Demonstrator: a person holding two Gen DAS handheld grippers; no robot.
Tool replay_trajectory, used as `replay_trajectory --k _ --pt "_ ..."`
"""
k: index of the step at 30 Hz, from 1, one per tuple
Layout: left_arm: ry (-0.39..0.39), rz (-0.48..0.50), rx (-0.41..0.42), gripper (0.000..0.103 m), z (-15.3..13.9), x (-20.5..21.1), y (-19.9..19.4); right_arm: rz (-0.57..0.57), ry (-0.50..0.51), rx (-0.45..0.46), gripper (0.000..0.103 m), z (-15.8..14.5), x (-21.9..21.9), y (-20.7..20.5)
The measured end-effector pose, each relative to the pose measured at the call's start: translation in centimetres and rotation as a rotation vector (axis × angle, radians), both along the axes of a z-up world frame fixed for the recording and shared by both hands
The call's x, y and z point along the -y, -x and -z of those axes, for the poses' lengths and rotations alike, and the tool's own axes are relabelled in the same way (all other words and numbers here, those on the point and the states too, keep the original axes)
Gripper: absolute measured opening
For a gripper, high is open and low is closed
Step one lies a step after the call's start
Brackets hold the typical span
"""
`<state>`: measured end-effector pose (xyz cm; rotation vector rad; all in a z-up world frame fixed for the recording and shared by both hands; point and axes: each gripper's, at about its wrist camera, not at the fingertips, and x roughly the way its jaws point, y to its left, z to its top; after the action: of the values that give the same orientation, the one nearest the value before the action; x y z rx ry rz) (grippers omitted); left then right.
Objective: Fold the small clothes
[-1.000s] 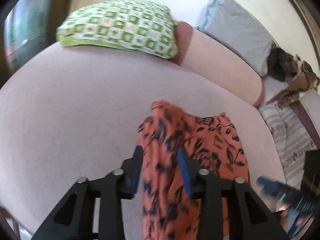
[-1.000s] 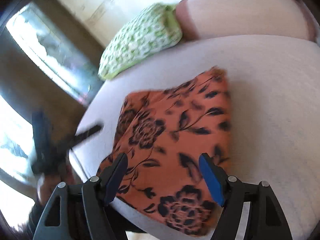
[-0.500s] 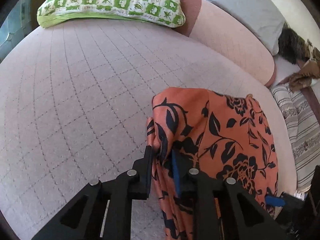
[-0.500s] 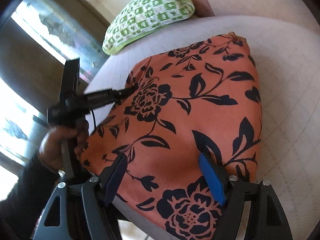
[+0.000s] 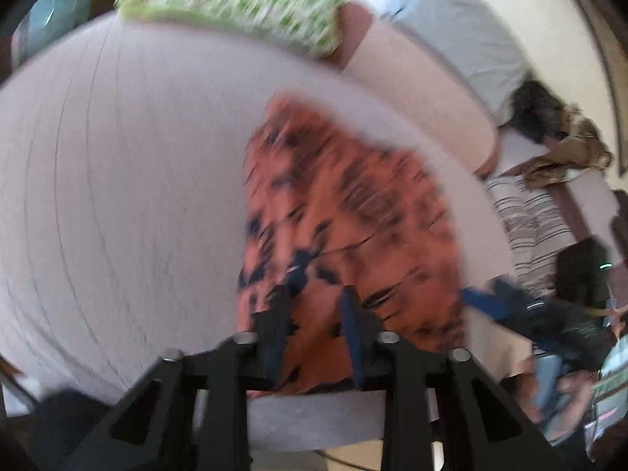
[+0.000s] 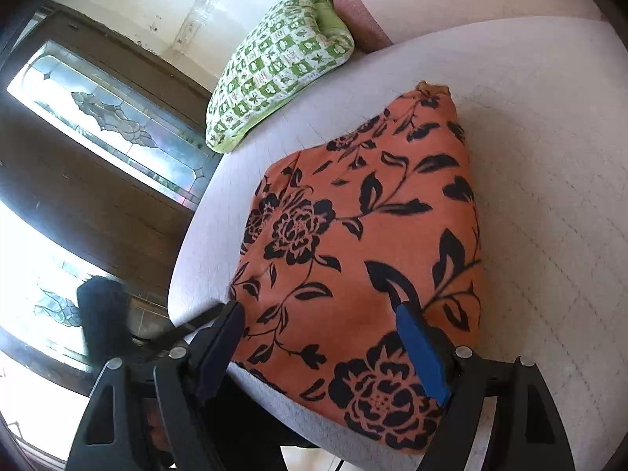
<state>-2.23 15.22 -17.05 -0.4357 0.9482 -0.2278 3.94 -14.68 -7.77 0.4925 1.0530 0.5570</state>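
Observation:
An orange cloth with black flowers (image 5: 345, 204) lies folded flat on the pale pink sofa seat (image 5: 117, 196). The left wrist view is badly blurred. My left gripper (image 5: 314, 306) sits low over the cloth's near edge. Its jaws are closing, with orange fabric filling the narrow gap between them. In the right wrist view the same cloth (image 6: 373, 235) reaches the seat's front edge. My right gripper (image 6: 318, 308) hovers open over its near part, its pads wide apart and off the fabric. The left gripper's black body (image 6: 102, 314) shows at the lower left.
A green checked pillow (image 6: 274, 66) leans at the back of the seat (image 6: 549, 157). A grey pillow (image 5: 451, 39), a striped cloth (image 5: 530, 216) and brown clothes (image 5: 569, 153) lie to the right. A dark wooden door with patterned glass (image 6: 98, 117) stands left of the sofa.
My left gripper dropped toward the cloth's near edge, and its jaws are closer than a second ago. The cloth settled flat. My right gripper barely shifted.

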Motion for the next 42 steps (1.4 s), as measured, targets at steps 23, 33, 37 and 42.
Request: replay_trajectory --k 23,33,37,42 --pt "-0.316 -0.021 0.008 0.053 -1.0 3.8 -8.2 0.197 -0.124 -0.127 0.084 3.7 6.6 -4.7" --pt "-0.290 -0.023 0.008 0.054 0.0 3.1 -7.8 0.110 0.018 -0.154 0.074 4.9 3.8 -5.4" --pt "-0.286 -0.022 0.010 0.054 -0.1 2.8 -7.4 0.141 -0.025 -0.163 0.078 4.2 4.5 -5.1" --pt "-0.282 -0.028 0.009 0.055 0.0 2.9 -7.3 0.158 -0.022 -0.130 0.080 3.5 4.3 -5.8"
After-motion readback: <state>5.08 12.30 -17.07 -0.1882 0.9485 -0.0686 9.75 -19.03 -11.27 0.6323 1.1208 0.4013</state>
